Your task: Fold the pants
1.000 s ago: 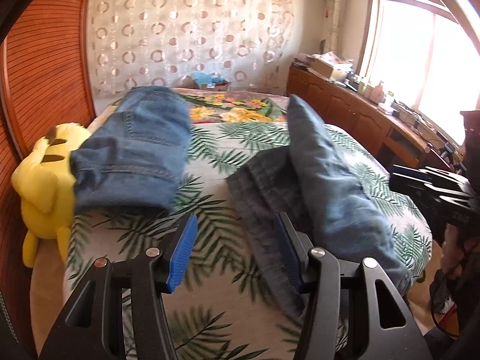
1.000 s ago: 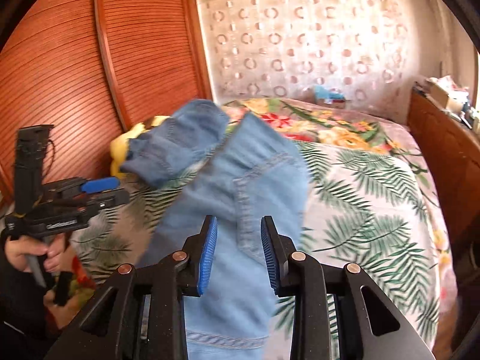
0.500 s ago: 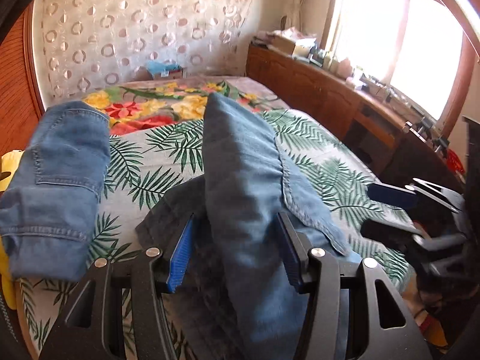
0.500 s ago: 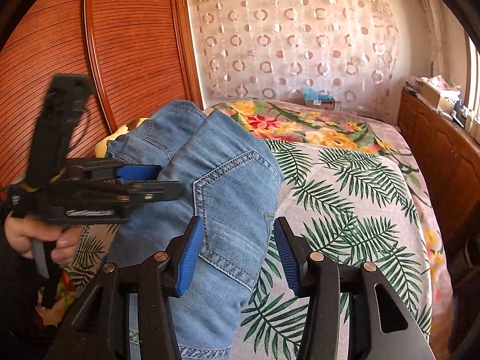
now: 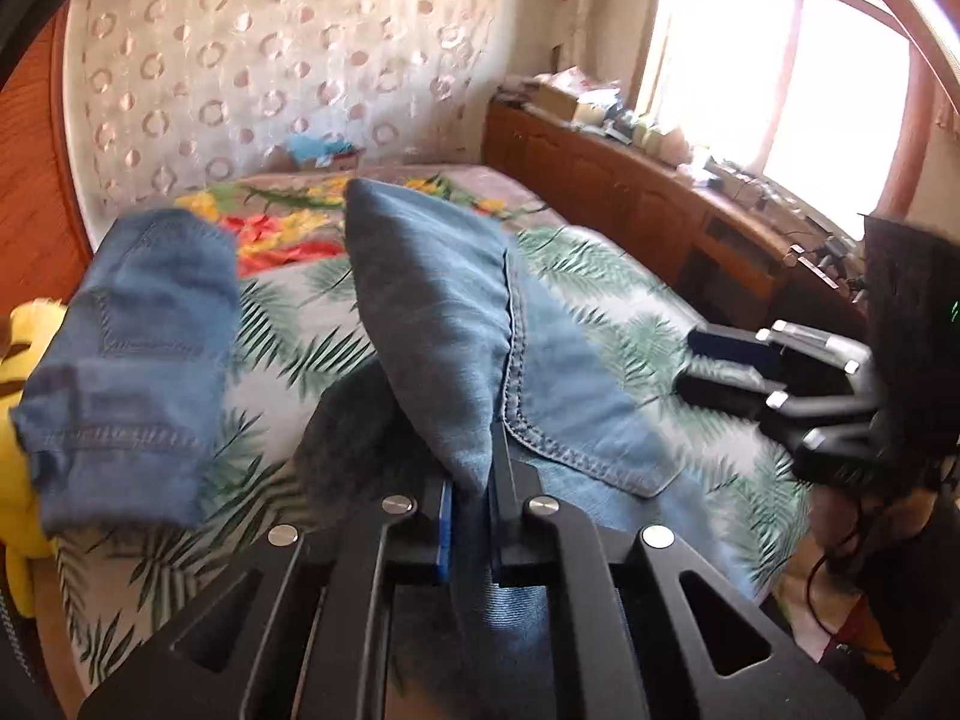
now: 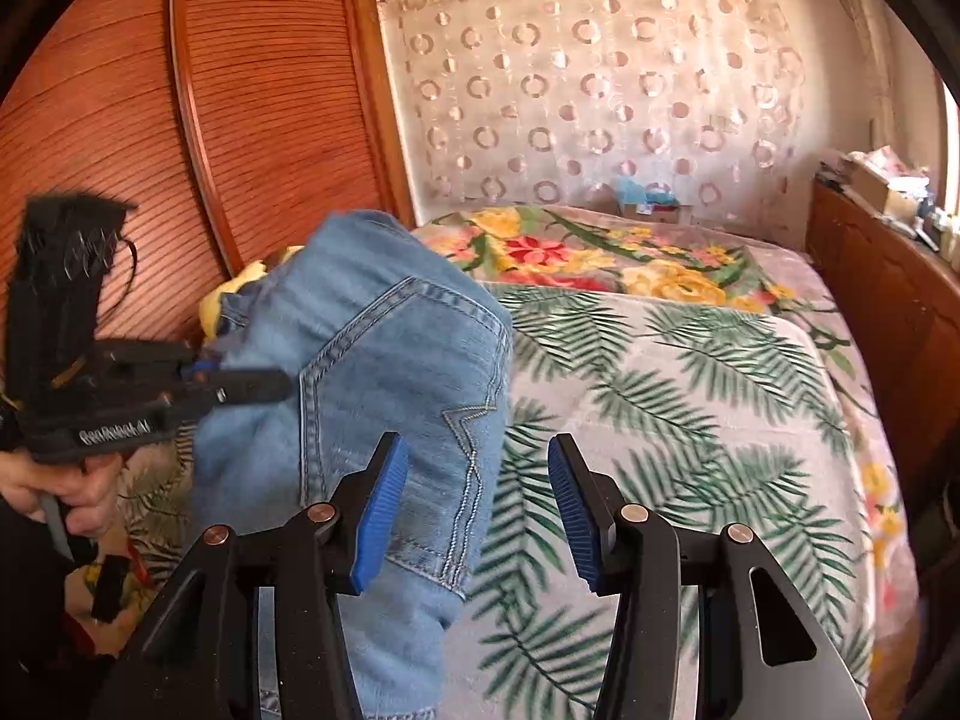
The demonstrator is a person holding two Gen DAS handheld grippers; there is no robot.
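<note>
Left wrist view: pants (image 5: 444, 324) pinched between left tongs (image 5: 471, 516)

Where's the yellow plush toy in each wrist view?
Left wrist: yellow plush toy at the far left edge, beside the folded jeans.
Right wrist: only a yellow sliver left of centre, behind the lifted jeans.
Shared landmark: circle-patterned curtain.

The blue denim pants (image 5: 456, 324) are showing coarse, matt cloth with raised stitching. The matt black plastic left gripper (image 5: 471, 516) is carrying ribbed blue pads, perhaps rubber. The reddish slatted wooden wall panel (image 6: 258, 102) is gleaming softly.
</note>
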